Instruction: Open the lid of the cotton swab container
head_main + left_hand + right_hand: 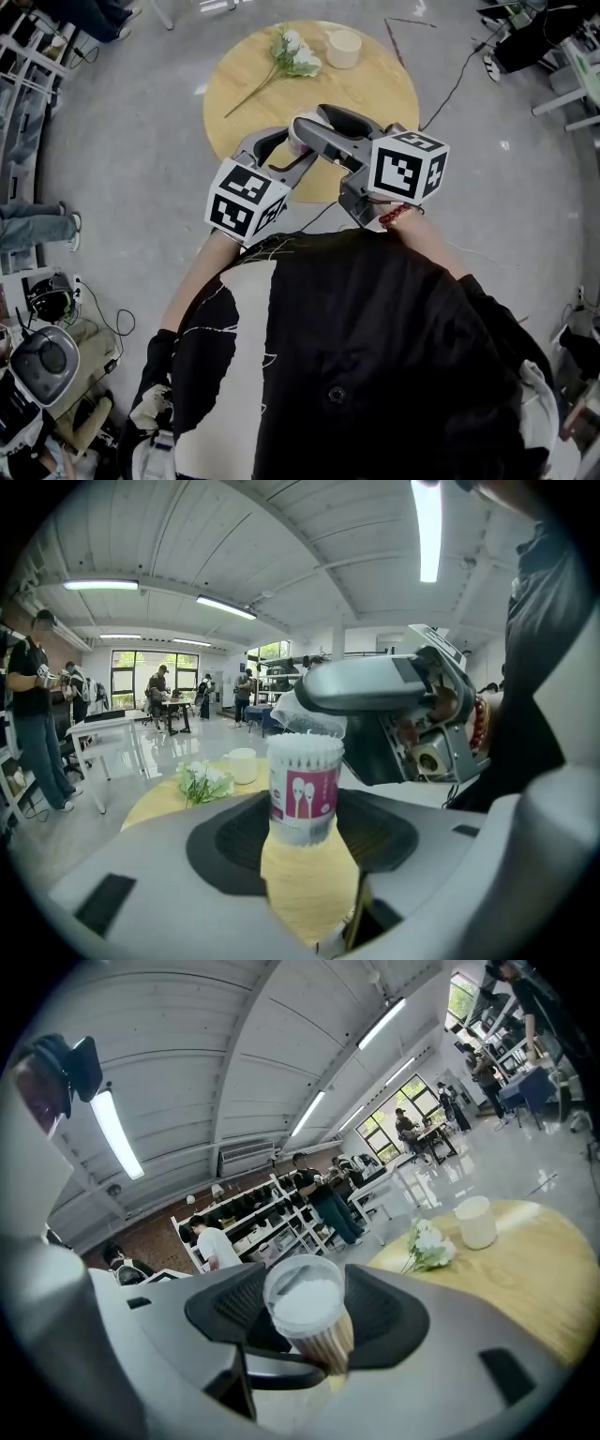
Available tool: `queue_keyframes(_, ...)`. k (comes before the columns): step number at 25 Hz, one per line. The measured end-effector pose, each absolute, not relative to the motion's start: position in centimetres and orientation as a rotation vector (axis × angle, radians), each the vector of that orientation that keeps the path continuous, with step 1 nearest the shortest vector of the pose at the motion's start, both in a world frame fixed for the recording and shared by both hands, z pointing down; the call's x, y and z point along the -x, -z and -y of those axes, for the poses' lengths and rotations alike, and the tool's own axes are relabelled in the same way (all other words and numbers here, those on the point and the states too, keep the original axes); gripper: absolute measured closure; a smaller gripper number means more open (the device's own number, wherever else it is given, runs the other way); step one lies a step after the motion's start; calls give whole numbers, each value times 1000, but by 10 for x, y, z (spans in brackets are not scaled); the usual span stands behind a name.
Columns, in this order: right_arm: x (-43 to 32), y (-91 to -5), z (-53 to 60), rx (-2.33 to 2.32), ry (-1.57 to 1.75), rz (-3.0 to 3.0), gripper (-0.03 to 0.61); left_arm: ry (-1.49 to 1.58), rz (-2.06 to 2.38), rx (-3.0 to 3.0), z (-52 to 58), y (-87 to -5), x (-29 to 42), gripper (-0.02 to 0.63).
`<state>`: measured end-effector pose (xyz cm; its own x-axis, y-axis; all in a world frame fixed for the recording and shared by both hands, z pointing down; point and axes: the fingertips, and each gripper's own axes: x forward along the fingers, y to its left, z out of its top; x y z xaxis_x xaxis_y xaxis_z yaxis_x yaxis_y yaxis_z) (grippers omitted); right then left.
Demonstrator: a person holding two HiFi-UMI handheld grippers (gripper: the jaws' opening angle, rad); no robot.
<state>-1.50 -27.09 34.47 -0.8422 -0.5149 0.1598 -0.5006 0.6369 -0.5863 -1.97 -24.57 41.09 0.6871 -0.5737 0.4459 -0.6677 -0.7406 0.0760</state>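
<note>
The cotton swab container [303,794], a clear tub with a pink label and white swab tips showing at its top, stands upright between the jaws of my left gripper [302,825], which is shut on its body. My right gripper [375,700] reaches in from the right, just above it, shut on the clear lid [309,719]. The lid sits slightly above the swab tips. In the right gripper view the lid [302,1296] is between the pads of my right gripper [302,1314], with the swabs visible through it. Both grippers meet over the round wooden table [375,84].
A sprig of white flowers [292,54] and a cream cup [343,47] lie at the table's far side. Cables trail on the grey floor around the table. People, desks and shelves stand in the room beyond.
</note>
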Motion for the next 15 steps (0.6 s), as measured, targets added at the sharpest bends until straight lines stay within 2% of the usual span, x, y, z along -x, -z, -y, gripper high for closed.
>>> queue_keyframes(15, 17, -339, 269, 903, 898, -2875, 304, -554, 995, -2693, 244, -404, 18, 380)
